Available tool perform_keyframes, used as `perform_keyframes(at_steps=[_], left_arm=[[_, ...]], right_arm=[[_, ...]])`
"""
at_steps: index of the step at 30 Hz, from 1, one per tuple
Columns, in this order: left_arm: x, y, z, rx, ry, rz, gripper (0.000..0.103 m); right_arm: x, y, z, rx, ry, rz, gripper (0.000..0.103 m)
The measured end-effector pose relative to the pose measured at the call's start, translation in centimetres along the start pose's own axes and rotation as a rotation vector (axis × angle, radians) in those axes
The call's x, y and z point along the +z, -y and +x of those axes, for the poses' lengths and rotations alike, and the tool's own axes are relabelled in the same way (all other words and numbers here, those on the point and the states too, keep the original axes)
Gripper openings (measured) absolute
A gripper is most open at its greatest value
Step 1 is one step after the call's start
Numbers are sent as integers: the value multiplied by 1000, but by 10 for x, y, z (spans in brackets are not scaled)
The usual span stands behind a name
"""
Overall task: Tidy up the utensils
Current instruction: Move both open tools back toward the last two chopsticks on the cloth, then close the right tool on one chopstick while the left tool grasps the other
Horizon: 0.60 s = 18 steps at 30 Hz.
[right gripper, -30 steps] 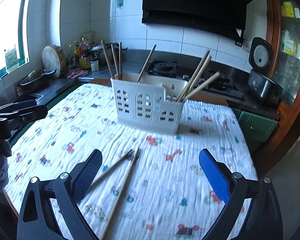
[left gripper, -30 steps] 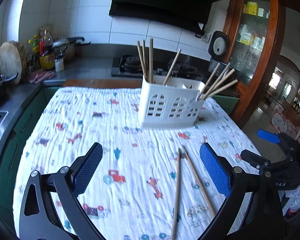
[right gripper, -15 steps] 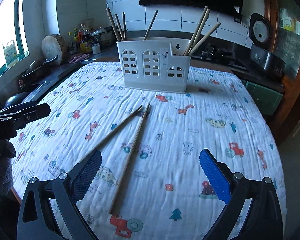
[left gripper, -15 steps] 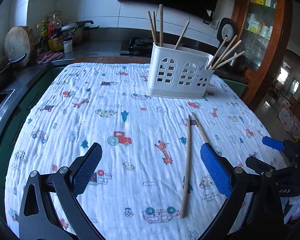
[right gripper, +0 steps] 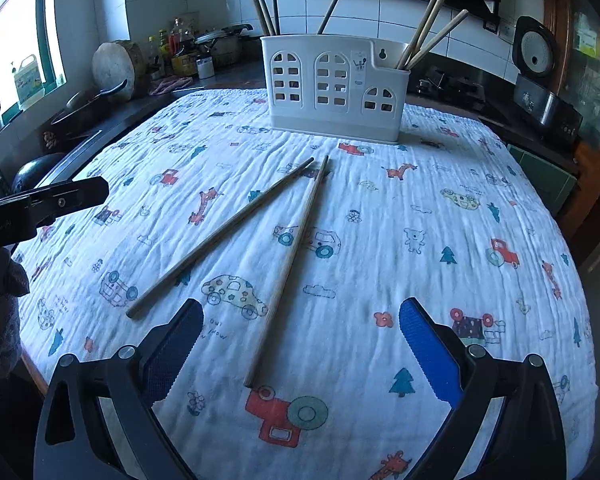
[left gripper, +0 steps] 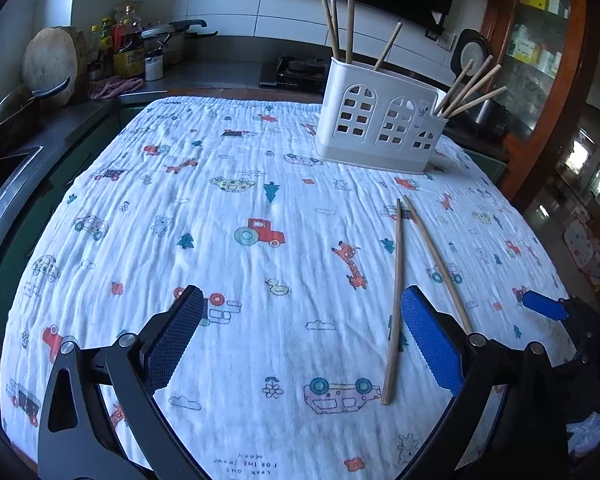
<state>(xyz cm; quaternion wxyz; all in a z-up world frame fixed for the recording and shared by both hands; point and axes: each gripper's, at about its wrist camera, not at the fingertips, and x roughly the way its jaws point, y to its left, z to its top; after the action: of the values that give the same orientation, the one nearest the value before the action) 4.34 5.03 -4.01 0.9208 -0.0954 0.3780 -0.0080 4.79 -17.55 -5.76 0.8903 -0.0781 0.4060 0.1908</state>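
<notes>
Two wooden chopsticks (left gripper: 396,280) lie in a narrow V on the printed cloth; they also show in the right wrist view (right gripper: 296,248). A white utensil holder (left gripper: 380,120) with several chopsticks upright in it stands at the far side, and it also shows in the right wrist view (right gripper: 332,88). My left gripper (left gripper: 300,340) is open and empty, low over the cloth, with the chopsticks by its right finger. My right gripper (right gripper: 300,344) is open and empty, with one chopstick's near end between its fingers.
The table is covered by a white cloth with cartoon prints (left gripper: 220,200). A dark counter with a sink, pan and bottles (left gripper: 128,52) runs along the left. A stove is behind the holder. A wooden cabinet (left gripper: 540,60) stands at the right.
Both grippers have pulled back from the holder and dropped lower towards the near edge of the table. The chopsticks and holder have not moved on the cloth.
</notes>
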Motion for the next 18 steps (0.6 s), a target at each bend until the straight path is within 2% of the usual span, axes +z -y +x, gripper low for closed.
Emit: perform_keyframes(at_steps=[18], left_arm=[[-11, -9, 3, 8, -26, -24, 98]], right_arm=[[0, -8, 9, 0, -13, 10, 95]])
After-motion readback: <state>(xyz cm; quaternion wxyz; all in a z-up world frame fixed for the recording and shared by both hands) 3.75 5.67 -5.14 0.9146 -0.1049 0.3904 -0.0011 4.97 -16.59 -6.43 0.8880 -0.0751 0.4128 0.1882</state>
